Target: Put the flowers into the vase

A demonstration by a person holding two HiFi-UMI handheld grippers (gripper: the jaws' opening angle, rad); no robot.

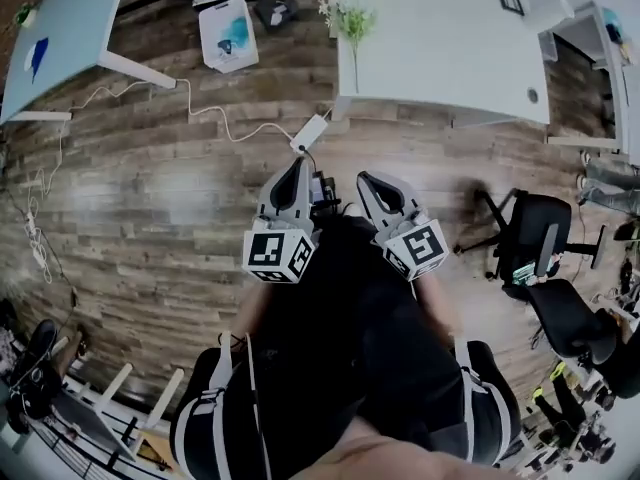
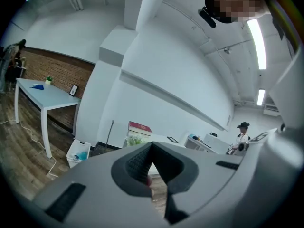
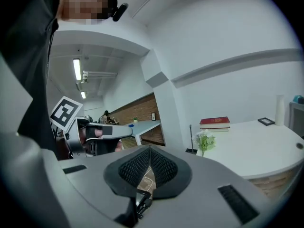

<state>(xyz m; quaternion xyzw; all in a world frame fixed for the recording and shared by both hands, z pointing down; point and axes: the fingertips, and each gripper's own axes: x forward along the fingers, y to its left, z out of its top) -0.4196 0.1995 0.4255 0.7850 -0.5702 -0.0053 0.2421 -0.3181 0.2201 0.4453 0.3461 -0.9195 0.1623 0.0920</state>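
A small bunch of white flowers with green leaves (image 1: 350,20) is on the white table (image 1: 450,38) at the near left corner, its thin stem running toward the table edge. It also shows in the right gripper view as a flower bunch (image 3: 205,140) and in the left gripper view as a green tuft (image 2: 135,139). I cannot make out a vase. My left gripper (image 1: 297,165) and right gripper (image 1: 366,179) hover side by side over the wooden floor, well short of the table. Both are shut and hold nothing. The left gripper (image 3: 97,133) shows beside the right one.
A white bin with blue contents (image 1: 228,33) stands left of the table. A white cable and power adaptor (image 1: 310,133) lie on the floor ahead. Black office chairs (image 1: 540,243) stand at the right. A red book (image 3: 215,122) lies on the table. A pale blue table (image 1: 60,28) stands far left.
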